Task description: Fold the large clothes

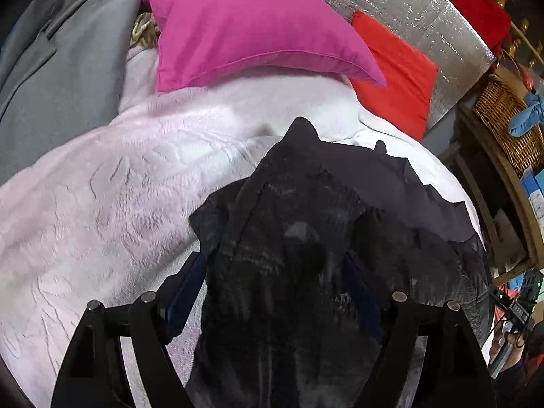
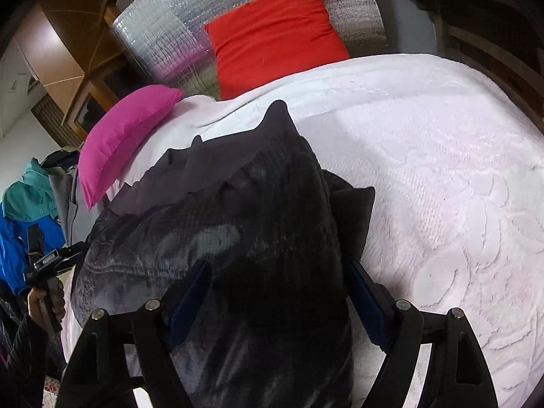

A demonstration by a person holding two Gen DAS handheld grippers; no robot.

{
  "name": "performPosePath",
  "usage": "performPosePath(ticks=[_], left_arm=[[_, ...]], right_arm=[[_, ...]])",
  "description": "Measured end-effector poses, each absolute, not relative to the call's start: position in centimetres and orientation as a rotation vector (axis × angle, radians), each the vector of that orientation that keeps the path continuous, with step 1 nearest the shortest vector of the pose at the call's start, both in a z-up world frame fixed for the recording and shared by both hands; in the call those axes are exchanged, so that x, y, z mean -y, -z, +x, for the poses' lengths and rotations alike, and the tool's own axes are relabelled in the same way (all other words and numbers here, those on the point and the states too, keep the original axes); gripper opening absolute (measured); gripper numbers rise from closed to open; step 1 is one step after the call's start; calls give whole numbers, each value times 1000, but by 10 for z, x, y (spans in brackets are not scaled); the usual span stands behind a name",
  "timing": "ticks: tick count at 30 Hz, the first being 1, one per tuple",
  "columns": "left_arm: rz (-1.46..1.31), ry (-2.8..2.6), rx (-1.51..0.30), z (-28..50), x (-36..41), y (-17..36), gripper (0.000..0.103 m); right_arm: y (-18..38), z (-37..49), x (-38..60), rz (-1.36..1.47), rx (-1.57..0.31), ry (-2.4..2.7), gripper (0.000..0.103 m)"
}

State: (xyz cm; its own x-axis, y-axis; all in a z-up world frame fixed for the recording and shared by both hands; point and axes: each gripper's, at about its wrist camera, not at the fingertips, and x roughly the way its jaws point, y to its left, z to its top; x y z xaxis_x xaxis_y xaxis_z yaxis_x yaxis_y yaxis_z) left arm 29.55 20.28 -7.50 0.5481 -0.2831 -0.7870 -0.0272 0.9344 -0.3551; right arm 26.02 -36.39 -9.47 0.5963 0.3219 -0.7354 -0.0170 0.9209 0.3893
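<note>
A large dark grey, velvety garment (image 1: 306, 210) lies bunched on a pale pink bedspread (image 1: 102, 187). In the left wrist view my left gripper (image 1: 275, 272) has its blue-padded fingers spread wide, with a thick fold of the garment heaped between and over them. In the right wrist view the same garment (image 2: 238, 204) fills the gap between the spread fingers of my right gripper (image 2: 278, 278). The fingertips of both are partly hidden by cloth. The left hand and its gripper handle (image 2: 47, 272) show at the left edge.
A magenta pillow (image 1: 244, 23) and a red pillow (image 1: 394, 68) lie at the head of the bed against a silver foil panel (image 1: 425, 17). A grey coat (image 1: 57, 54) lies left. A wicker basket (image 1: 506, 115) stands on furniture to the right. Bare bedspread (image 2: 442, 170) stretches right.
</note>
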Motion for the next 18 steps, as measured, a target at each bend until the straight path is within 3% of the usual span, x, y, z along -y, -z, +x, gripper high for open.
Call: performPosePath(ticks=[7,13,14,15,16,18], left_arm=[[-341,144,-940,313,-199,63,82],[-214,172,-989,358,-170,75,82],[-202,155,-1015,366,-168,81,82],[-191,145,-1041,373,-165,90,79],[-162,137,-1062,376,-161,95,50],[-136,162,-1075,376,-155,97,25]], right_arm=[[70,294,355,325,-867,-170,83],[85,355,347,261,-954,-129,83],[90,360,347,268,-973,-128,76],[96,366,344,266,-1006,-149,48],[98,366,341,242,-1017,-137,39],[89,360,333,193,-989,-124,15]])
